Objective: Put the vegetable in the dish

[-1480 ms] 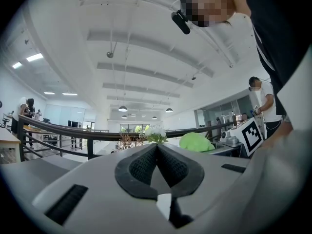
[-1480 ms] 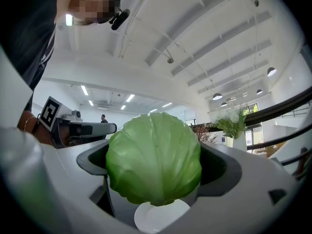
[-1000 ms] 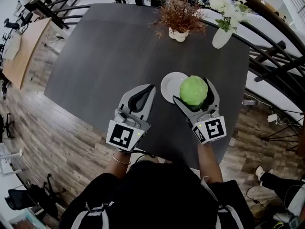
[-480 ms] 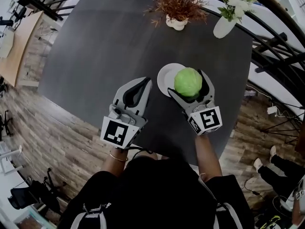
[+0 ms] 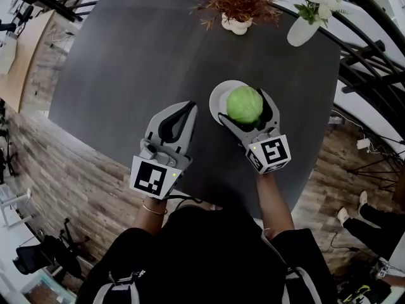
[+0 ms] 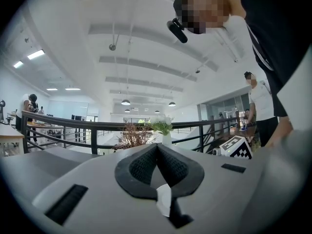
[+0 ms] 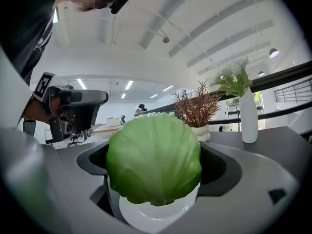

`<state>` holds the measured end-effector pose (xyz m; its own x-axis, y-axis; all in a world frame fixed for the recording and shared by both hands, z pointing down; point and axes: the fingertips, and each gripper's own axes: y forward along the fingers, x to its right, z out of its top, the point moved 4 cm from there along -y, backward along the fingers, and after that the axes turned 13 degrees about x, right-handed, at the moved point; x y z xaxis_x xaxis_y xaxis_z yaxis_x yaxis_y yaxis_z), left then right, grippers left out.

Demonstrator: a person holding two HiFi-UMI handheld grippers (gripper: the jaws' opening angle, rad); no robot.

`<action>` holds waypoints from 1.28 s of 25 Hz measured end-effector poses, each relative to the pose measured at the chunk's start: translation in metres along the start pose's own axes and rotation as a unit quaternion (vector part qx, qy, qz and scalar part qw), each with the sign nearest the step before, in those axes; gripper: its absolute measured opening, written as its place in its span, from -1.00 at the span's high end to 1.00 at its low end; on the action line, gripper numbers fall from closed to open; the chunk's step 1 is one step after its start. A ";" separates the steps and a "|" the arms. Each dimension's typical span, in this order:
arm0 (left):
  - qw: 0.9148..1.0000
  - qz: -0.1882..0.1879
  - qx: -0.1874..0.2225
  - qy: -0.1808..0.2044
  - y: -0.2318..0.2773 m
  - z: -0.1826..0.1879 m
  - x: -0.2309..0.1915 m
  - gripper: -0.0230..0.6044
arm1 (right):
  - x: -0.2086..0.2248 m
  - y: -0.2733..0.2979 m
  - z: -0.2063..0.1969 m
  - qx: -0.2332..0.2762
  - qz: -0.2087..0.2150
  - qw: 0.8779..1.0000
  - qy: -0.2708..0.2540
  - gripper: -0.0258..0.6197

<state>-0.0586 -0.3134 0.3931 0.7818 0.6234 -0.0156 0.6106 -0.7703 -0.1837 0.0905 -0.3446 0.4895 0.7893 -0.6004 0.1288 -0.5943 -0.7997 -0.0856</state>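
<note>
A round green cabbage (image 5: 244,104) (image 7: 154,159) sits between the jaws of my right gripper (image 5: 245,106) (image 7: 155,165), which is shut on it. It hangs over the right part of a small white dish (image 5: 218,96) (image 7: 156,215) on the dark table (image 5: 139,49). My left gripper (image 5: 183,109) (image 6: 157,161) is to the left of the dish, over the table, shut with nothing between its pads.
A dried reddish plant in a white pot (image 5: 236,23) (image 7: 199,112) and a white vase of flowers (image 5: 301,30) (image 7: 247,117) stand at the table's far edge. A black railing (image 5: 370,62) runs round the far and right sides. Wood floor (image 5: 50,170) lies to the left.
My right gripper has carried the cabbage left and forward, from beside the dish to over it. The left gripper has hardly moved.
</note>
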 end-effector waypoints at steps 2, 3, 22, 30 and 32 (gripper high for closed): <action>1.000 0.002 0.000 0.001 -0.001 0.000 -0.002 0.91 | 0.000 0.002 -0.005 -0.007 0.000 1.000 -0.002 -0.70; 1.000 0.003 0.000 0.001 -0.001 0.000 -0.003 0.91 | 0.000 0.003 -0.008 -0.012 0.001 1.000 -0.005 -0.70; 1.000 0.005 -0.005 0.000 0.005 -0.008 -0.013 0.91 | 0.006 0.020 -0.053 -0.107 0.025 0.993 -0.046 -0.70; 1.000 0.007 -0.009 -0.007 0.008 -0.013 -0.017 0.91 | 0.005 0.025 -0.061 -0.134 0.035 0.988 -0.064 -0.70; 1.000 0.008 -0.010 -0.007 0.009 -0.013 -0.017 0.91 | 0.005 0.026 -0.063 -0.145 0.035 0.987 -0.067 -0.70</action>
<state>-0.0650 -0.3327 0.4048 0.7896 0.6128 -0.0316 0.6006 -0.7825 -0.1644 0.0691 -0.3677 0.5504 0.7459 -0.6661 -0.0002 -0.6527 -0.7309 0.1994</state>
